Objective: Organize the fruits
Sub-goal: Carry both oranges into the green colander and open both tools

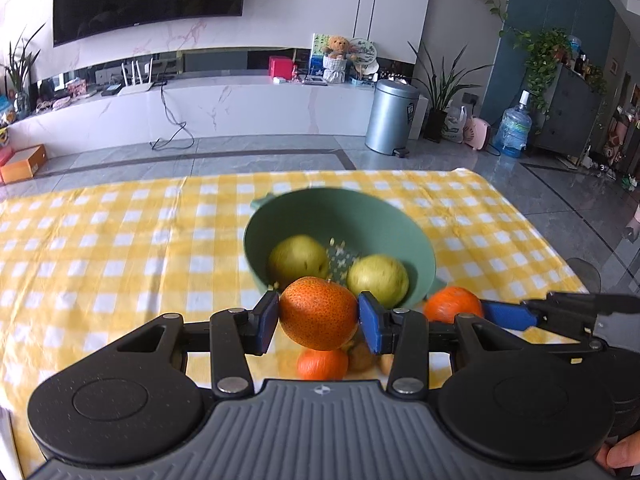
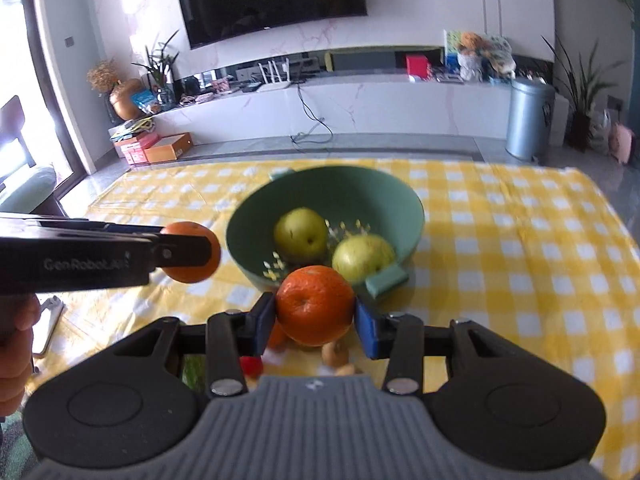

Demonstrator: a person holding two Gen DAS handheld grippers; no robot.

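My left gripper [image 1: 319, 322] is shut on a speckled orange [image 1: 318, 308], held in the air in front of the green colander bowl [image 1: 280, 216]. My right gripper [image 2: 315, 316] is shut on a second orange [image 2: 314, 300], just near of the same bowl [image 2: 360, 184]. Two yellow-green round fruits lie in the bowl [image 1: 298, 258] [image 1: 378, 280]. In the left wrist view the right gripper's blue finger [image 1: 508, 316] shows at the right with its orange [image 1: 450, 304]. In the right wrist view the left gripper's dark finger [image 2: 180, 250] and its orange [image 2: 192, 274] are at the left.
A yellow-and-white checked cloth [image 1: 120, 240] covers the table. Below the grippers lie another orange [image 1: 322, 364], a small brown fruit [image 1: 362, 356] and a red item [image 2: 252, 366]. Beyond the table's far edge are grey floor, a steel bin [image 1: 392, 116] and a TV console.
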